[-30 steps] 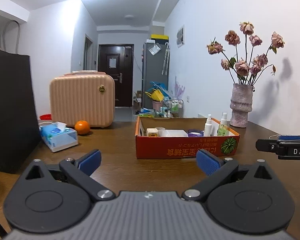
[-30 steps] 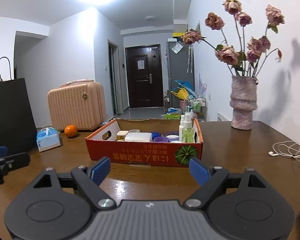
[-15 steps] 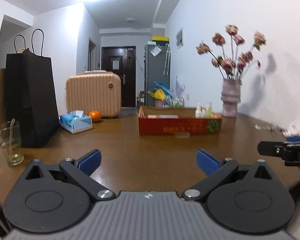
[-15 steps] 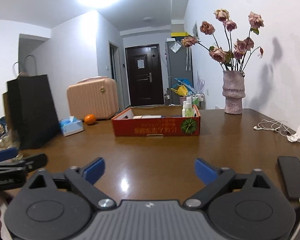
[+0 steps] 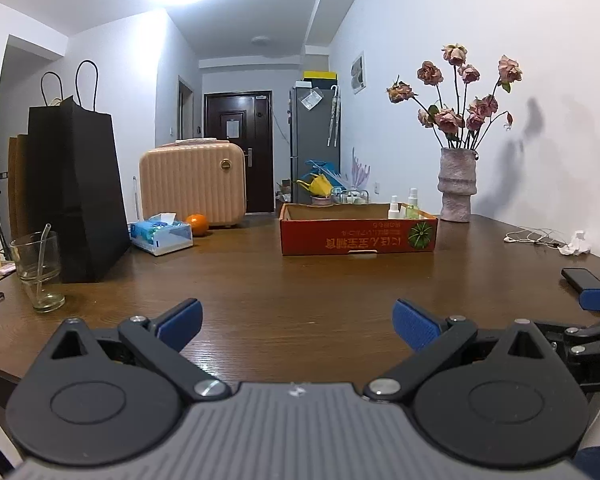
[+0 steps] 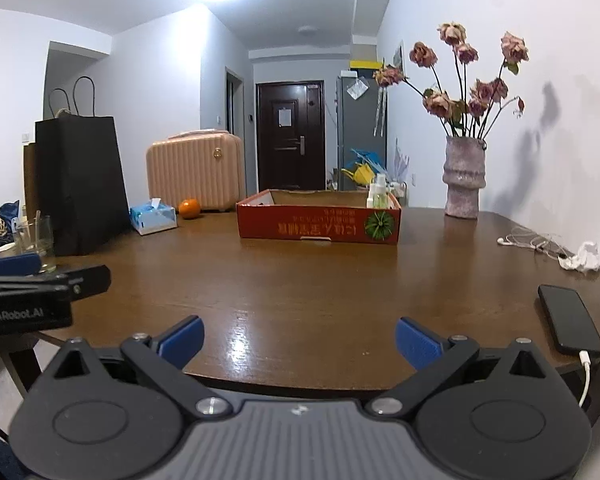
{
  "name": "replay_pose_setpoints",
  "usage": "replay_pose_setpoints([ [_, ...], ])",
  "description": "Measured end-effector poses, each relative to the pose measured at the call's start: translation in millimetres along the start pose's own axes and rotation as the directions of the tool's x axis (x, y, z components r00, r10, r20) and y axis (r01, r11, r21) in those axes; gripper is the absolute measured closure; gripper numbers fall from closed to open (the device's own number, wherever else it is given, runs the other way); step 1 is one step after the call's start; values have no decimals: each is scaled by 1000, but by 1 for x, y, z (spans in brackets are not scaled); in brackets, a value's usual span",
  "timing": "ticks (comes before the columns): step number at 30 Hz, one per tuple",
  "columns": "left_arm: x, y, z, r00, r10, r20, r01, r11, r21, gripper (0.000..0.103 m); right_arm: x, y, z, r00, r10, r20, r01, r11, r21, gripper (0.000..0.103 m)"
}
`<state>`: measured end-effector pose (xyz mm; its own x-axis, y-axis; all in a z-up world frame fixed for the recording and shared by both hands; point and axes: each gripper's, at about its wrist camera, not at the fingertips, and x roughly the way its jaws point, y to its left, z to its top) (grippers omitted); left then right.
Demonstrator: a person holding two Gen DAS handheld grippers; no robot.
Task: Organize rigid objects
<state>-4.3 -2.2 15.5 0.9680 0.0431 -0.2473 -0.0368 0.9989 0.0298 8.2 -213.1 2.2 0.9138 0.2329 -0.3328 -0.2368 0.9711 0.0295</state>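
Observation:
A red cardboard box (image 5: 358, 236) stands far across the brown table (image 5: 284, 280); it also shows in the right wrist view (image 6: 318, 227). Small spray bottles (image 5: 403, 207) stick up at its right end; the rest of its contents are hidden by the wall. My left gripper (image 5: 296, 322) is open and empty near the table's front edge. My right gripper (image 6: 298, 340) is open and empty over the front edge. Each gripper shows at the side of the other's view.
A black paper bag (image 5: 76, 196), a glass with a straw (image 5: 38, 270), a tissue box (image 5: 160, 234) and an orange (image 5: 198, 224) stand at the left. A vase of dried roses (image 5: 458, 184) is back right. Earphones (image 6: 532, 242), crumpled paper (image 6: 586, 256) and a phone (image 6: 570, 324) lie at the right.
Both grippers have pulled back from just in front of the red box to the table's front edge. Both stayed open and empty.

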Motion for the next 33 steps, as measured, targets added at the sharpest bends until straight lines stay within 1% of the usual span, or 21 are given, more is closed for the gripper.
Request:
replay_pose_setpoints([
  [13,1,1,0,1000,-8,6,8,1000,5,0,-1,-1,2,1000,1,13,-1,1000,4,1],
  [33,0,-3,-1,1000,4,20,-4,1000,11,0,-1,-4,1,1000,10,15,-10,1000,22,1],
])
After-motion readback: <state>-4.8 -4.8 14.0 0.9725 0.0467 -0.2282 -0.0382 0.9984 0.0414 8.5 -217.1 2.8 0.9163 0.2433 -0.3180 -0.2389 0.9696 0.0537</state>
